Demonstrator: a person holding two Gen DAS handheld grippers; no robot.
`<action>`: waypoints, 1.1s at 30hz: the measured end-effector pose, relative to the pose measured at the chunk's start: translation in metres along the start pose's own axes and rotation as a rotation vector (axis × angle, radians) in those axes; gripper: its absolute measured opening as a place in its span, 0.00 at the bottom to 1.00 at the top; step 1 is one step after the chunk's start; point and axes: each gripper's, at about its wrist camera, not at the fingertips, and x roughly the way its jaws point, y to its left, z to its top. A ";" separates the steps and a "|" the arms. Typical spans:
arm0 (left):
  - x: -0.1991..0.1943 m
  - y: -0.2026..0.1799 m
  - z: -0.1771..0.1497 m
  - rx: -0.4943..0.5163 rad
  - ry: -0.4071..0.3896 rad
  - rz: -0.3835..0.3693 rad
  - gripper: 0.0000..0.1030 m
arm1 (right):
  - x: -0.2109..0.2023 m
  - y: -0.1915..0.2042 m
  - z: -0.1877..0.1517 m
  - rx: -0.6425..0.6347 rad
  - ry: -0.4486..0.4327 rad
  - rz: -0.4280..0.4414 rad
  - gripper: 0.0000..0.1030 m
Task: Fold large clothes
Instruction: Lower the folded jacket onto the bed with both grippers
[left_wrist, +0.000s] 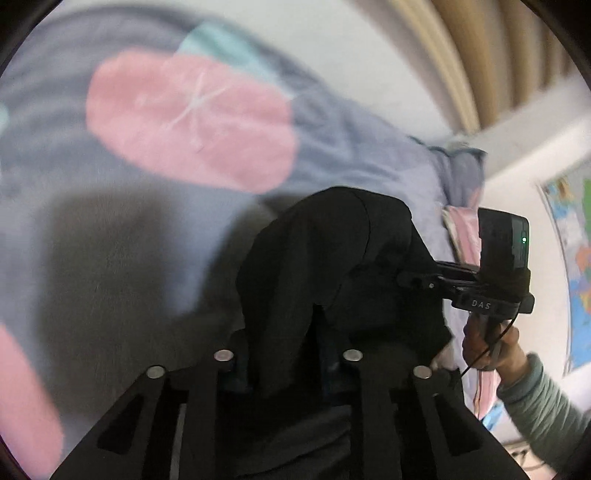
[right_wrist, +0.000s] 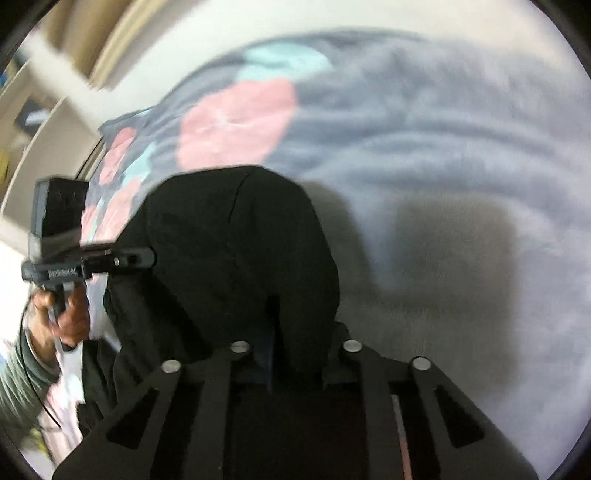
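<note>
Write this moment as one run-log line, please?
stage: both grippers gripping | left gripper: shut on black garment | right gripper: shut on black garment | under it: grey bedspread with pink patches | fold: not yet done

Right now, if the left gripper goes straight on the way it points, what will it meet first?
The black garment it already holds; beyond that, probably the grey flowered bedcover below, though depth is unclear.

On my right gripper (left_wrist: 417, 280) I read "DAS" — white letters; the label on my left gripper (right_wrist: 140, 258) is too blurred.
</note>
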 end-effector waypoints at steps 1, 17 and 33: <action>-0.015 -0.013 -0.007 0.025 -0.020 -0.005 0.19 | -0.012 0.012 -0.006 -0.025 -0.019 -0.009 0.16; -0.188 -0.160 -0.230 0.218 -0.080 0.048 0.18 | -0.213 0.192 -0.216 -0.188 -0.261 -0.119 0.15; -0.168 -0.111 -0.411 -0.158 0.155 0.090 0.21 | -0.157 0.190 -0.394 0.147 0.040 -0.186 0.29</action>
